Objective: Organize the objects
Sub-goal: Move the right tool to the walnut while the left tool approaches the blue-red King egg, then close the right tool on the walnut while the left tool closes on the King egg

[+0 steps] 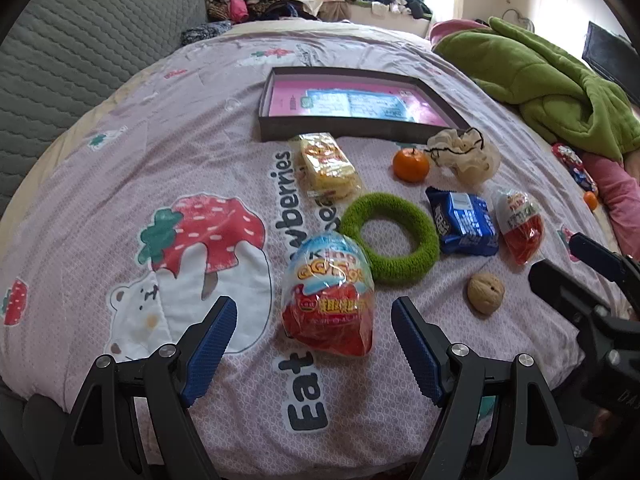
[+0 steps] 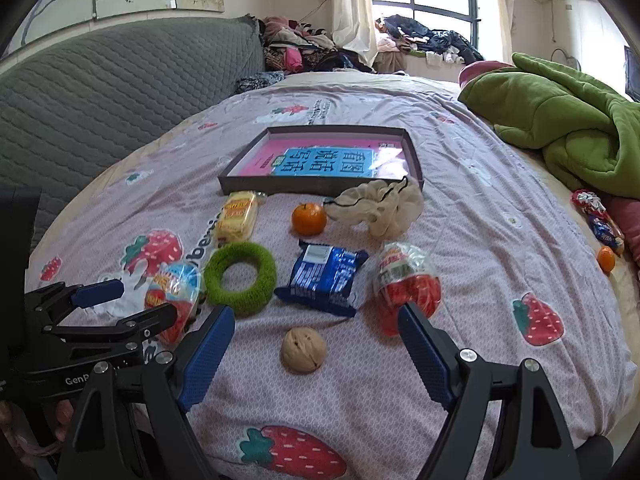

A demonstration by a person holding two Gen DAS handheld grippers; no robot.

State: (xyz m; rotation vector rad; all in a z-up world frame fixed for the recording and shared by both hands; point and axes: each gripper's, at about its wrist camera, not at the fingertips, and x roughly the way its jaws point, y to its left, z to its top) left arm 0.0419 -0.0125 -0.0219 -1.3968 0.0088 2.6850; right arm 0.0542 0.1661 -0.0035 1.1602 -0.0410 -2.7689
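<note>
A shallow dark tray (image 1: 340, 128) (image 2: 248, 184) with a pink and blue sheet inside lies on the bed. In front of it lie a yellow snack pack (image 1: 328, 166) (image 2: 238, 216), an orange (image 1: 411, 165) (image 2: 309, 219), a cream scrunchie (image 1: 464, 156) (image 2: 384, 204), a green ring (image 1: 390, 236) (image 2: 242, 276), a blue snack bag (image 1: 464, 220) (image 2: 324, 278), a walnut (image 1: 486, 292) (image 2: 303, 350) and two wrapped toy eggs (image 1: 330, 300) (image 2: 408, 284). My left gripper (image 1: 314, 320) is open, its fingers either side of the near egg. My right gripper (image 2: 316, 332) is open just above the walnut.
A green blanket (image 1: 552, 80) (image 2: 568, 128) is heaped at the right. A grey quilted headboard (image 1: 80, 48) (image 2: 100, 112) runs along the left. A candy wrapper (image 2: 598, 220) and a second orange (image 2: 606, 259) lie at the far right. Clothes are piled by the window.
</note>
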